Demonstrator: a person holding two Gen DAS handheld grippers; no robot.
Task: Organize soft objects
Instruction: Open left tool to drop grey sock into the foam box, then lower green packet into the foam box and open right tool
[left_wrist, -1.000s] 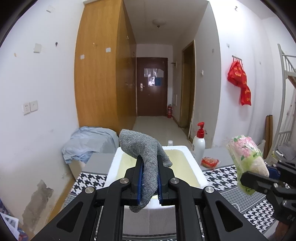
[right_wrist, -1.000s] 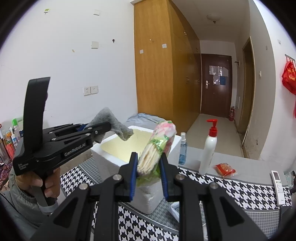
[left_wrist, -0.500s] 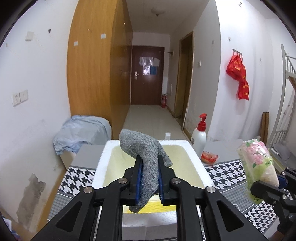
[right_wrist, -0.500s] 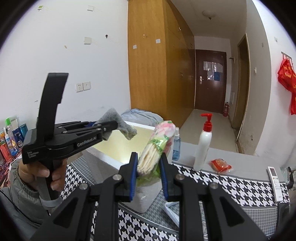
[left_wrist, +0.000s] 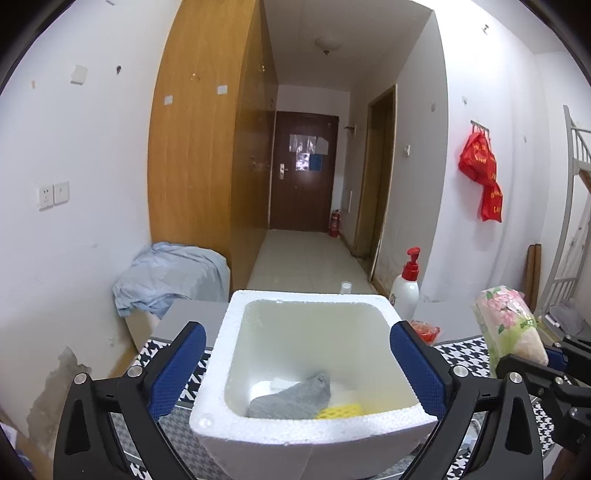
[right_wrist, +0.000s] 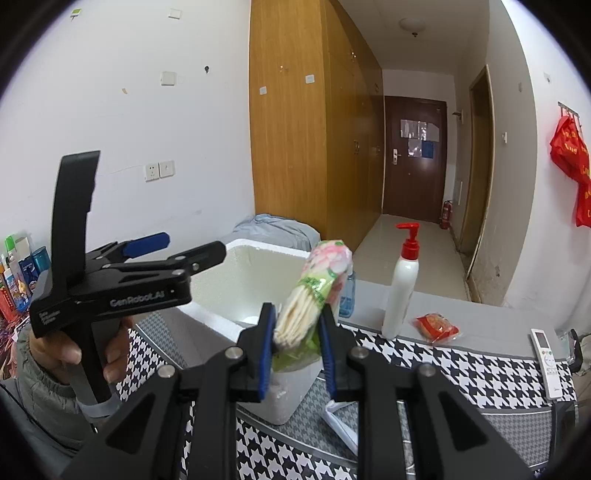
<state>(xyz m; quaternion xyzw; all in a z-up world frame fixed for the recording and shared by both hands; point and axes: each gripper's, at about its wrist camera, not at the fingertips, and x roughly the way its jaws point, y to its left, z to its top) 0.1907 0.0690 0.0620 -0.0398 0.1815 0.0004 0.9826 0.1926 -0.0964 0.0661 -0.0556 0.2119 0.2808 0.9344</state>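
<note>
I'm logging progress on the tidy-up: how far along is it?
Done: the grey cloth lies in the foam box, and the left gripper is opening with nothing between its jaws. In hand: the right gripper grips the flowered packet. Left: the packet is not yet in the box.

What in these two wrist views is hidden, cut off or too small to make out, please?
- Foam box floor, left wrist view: the near wall hides its front part, and the grey cloth covers some white items.
- Yellow mesh piece, left wrist view: mostly behind that wall.
- Flowered packet, right wrist view: print too small to read.
- Remote control, right wrist view: buttons too small to tell.
</note>
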